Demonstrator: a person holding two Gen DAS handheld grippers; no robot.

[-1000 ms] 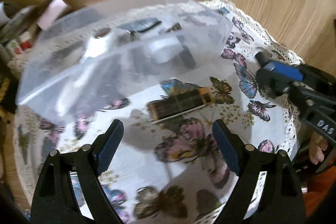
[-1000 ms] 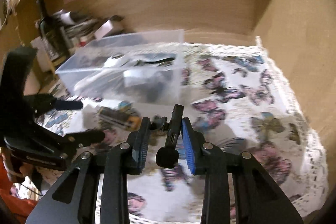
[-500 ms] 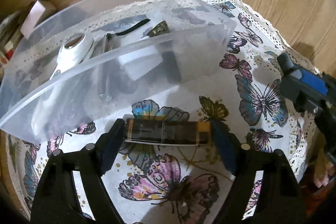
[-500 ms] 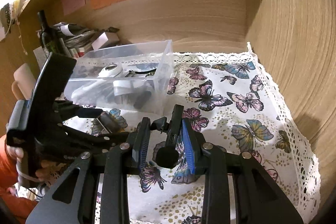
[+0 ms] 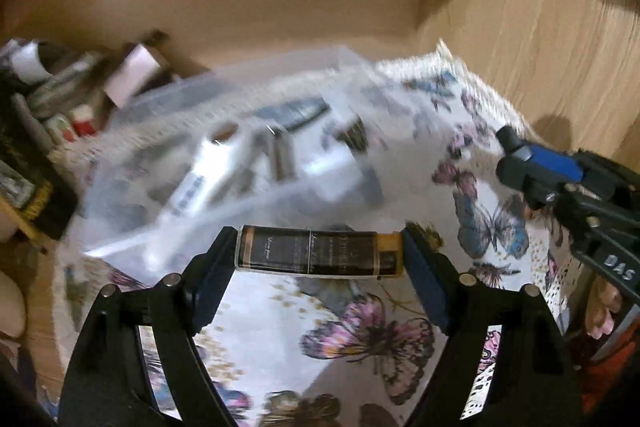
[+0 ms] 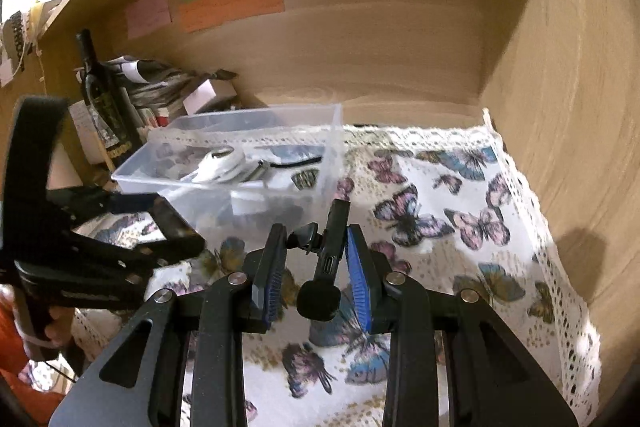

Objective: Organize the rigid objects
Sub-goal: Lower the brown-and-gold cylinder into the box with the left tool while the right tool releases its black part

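Half a second ago the dark brown cylindrical tube with a gold end [image 5: 318, 255] lay on the butterfly-print tablecloth [image 5: 360, 331] between the left gripper [image 5: 318, 259]'s spread jaws; now it is clamped end to end and lifted, the background blurred, so it looks bound for the clear plastic bin [image 6: 256, 163] at 12 o'clock. The right gripper [image 6: 314, 263], at 3 o'clock, grasps a small black clip-on microphone [image 6: 326, 259]. The bin's near wall stands in the way; a dark wine bottle [image 6: 102, 95] sits beyond.
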